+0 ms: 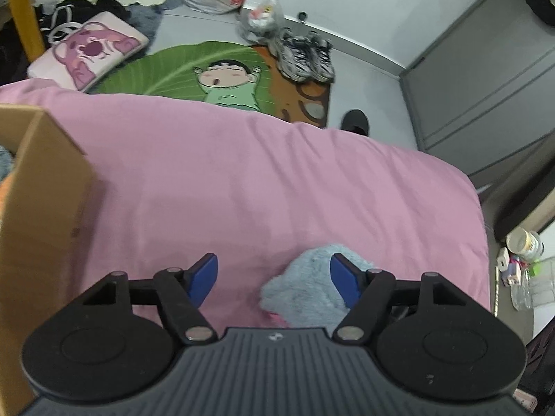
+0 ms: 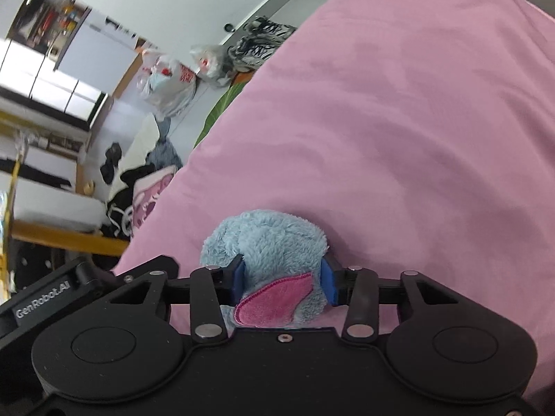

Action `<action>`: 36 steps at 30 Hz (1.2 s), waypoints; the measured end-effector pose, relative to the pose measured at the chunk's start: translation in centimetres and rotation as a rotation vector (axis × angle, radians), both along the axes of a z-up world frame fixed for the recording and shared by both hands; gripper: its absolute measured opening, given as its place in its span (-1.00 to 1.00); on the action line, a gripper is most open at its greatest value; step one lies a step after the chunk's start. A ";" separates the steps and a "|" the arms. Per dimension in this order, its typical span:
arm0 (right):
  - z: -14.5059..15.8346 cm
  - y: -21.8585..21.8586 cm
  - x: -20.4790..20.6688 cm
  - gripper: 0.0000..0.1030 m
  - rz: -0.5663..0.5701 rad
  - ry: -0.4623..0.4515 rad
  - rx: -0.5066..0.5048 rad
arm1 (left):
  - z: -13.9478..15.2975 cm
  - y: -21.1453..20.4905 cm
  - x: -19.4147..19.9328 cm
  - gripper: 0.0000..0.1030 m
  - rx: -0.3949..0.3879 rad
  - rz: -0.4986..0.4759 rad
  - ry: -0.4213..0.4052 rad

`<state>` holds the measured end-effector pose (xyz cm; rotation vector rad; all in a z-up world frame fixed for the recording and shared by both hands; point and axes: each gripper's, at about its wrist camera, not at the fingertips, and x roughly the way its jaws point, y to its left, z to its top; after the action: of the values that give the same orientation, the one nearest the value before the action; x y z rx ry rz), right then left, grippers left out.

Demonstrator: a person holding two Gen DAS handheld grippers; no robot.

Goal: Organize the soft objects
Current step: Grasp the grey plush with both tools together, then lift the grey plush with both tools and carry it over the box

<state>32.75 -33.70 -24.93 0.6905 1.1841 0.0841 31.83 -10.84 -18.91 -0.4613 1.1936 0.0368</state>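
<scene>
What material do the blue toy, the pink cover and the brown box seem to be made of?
Blue toy: plush, likely synthetic fleece; the pile is fuzzy and matte, with a stitched pink patch.
Pink cover: woven fabric, perhaps cotton; smooth, matte, with soft creases.
Brown box: cardboard by its flat tan walls, though blurred.

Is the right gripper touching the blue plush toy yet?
Touching. In the right wrist view the right gripper has both blue pads pressed into the sides of the blue plush toy, squeezing it above the pink bedsheet.
</scene>
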 end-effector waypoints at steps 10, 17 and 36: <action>-0.2 -0.7 -0.5 -0.24 -0.009 -0.001 0.018 | -2.2 -1.8 0.5 0.15 -0.069 -0.008 0.058; -0.2 -0.2 -0.4 -0.26 -0.002 0.011 -0.013 | -4.3 -1.1 -0.1 -0.16 -0.173 0.037 0.132; 5.2 2.4 -1.8 -0.28 0.118 -0.151 0.020 | 2.7 1.7 -3.4 -0.41 -0.167 0.067 -0.011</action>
<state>30.95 -31.28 -19.75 0.6207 1.0792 0.2434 28.38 -9.15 -16.18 -0.6467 1.1749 -0.0083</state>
